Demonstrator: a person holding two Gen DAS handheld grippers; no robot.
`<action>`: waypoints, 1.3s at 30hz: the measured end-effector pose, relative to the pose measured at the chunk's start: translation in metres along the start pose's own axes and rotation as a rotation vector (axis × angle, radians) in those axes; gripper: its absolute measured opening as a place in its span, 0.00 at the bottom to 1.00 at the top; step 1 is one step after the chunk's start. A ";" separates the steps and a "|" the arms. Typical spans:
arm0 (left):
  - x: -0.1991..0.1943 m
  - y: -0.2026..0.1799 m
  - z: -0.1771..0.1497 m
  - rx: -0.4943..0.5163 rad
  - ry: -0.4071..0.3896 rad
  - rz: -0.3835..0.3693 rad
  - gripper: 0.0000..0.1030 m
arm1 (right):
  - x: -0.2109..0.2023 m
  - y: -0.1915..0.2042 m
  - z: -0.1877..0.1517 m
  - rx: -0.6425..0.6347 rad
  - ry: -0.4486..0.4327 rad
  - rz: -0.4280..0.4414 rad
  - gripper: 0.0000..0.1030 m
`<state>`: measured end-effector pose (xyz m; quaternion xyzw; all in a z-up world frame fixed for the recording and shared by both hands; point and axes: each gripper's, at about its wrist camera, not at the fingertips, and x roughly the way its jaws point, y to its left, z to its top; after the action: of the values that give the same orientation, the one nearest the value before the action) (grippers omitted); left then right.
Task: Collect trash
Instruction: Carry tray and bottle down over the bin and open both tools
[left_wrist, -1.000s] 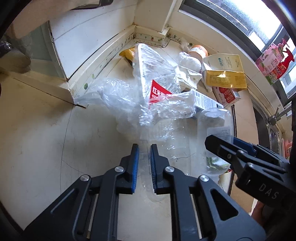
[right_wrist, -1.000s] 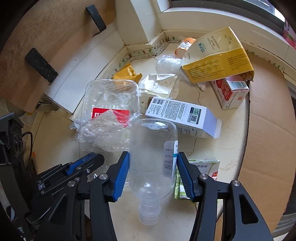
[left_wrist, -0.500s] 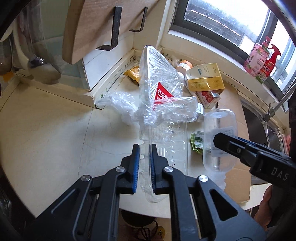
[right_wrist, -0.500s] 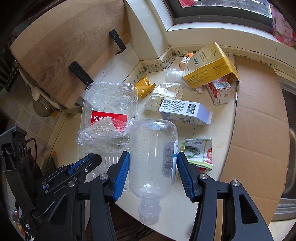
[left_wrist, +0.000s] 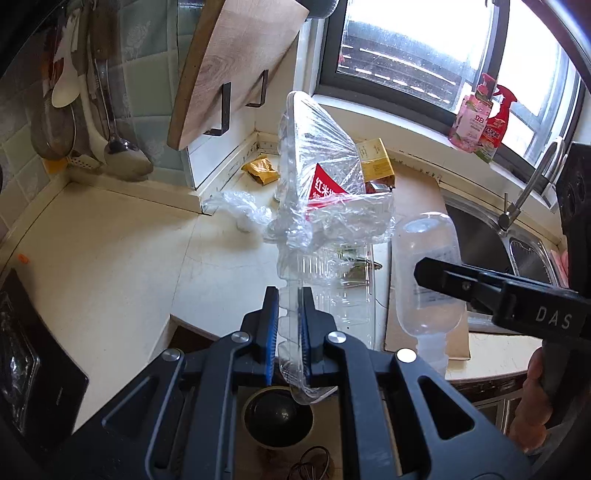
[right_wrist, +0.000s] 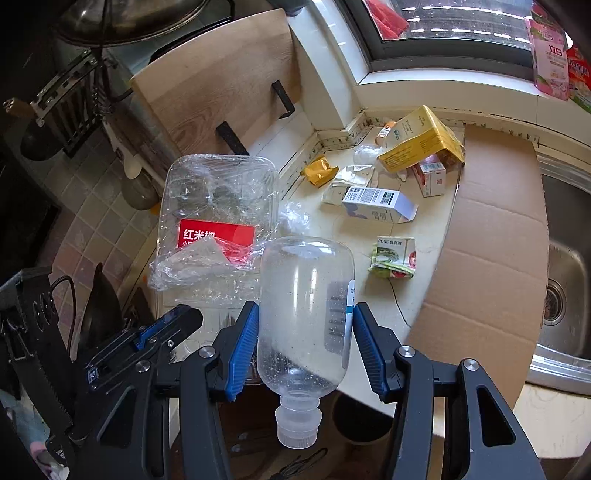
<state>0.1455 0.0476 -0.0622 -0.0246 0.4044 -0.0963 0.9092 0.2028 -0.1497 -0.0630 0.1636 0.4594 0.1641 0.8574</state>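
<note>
A: Biggest first?
B: Pale surface (right_wrist: 436, 266), w/ a flat cardboard sheet (right_wrist: 495, 236) on its right side beside the steel sink (right_wrist: 565, 295). A wooden board (left_wrist: 229, 62) leans on brackets vs. the back wall.

A: Held stuff?
B: Left gripper (left_wrist: 287, 325): jaws nearly together, pinching the thin edge of a clear tray (left_wrist: 317, 184). Tray's up in the air, standing on edge, red label, crumpled film round it. Right wrist view shows it face-on (right_wrist: 218, 206), left of the bottle.

A: Right one?
B: Right gripper (right_wrist: 306, 347): jaws spread wide, blue pads touching both sides of a clear bottle (right_wrist: 306, 314). Neck points down toward the cam, off the surface edge. Also seen in the left view (left_wrist: 424, 277), right of the tray.

A: What's left on the surface?
B: Yellow bag (right_wrist: 417, 140) in the far corner, tilted over a small red-white carton (right_wrist: 430, 177). White box (right_wrist: 376, 205) w/ barcode lying flat nearer. Torn white wrapper (right_wrist: 351, 181) just beside it. Green packet (right_wrist: 393, 256) near the cardboard edge. Gold pouch (right_wrist: 319, 170) by the wall. Loose clear film (left_wrist: 240, 210) by the wall step.

A: Below?
B: Dark round bin (left_wrist: 277, 417) under the left jaws, on the floor.
</note>
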 end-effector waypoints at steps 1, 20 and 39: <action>-0.002 0.000 -0.007 -0.002 0.002 -0.004 0.08 | -0.003 0.002 -0.009 -0.012 0.010 0.003 0.51; 0.066 0.056 -0.276 -0.211 0.447 0.073 0.08 | 0.143 -0.036 -0.245 -0.069 0.477 -0.021 0.51; 0.261 0.076 -0.403 -0.229 0.747 0.051 0.44 | 0.359 -0.115 -0.342 -0.171 0.643 -0.258 0.78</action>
<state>0.0300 0.0845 -0.5329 -0.0789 0.7162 -0.0302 0.6928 0.1188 -0.0532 -0.5558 -0.0281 0.7074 0.1352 0.6932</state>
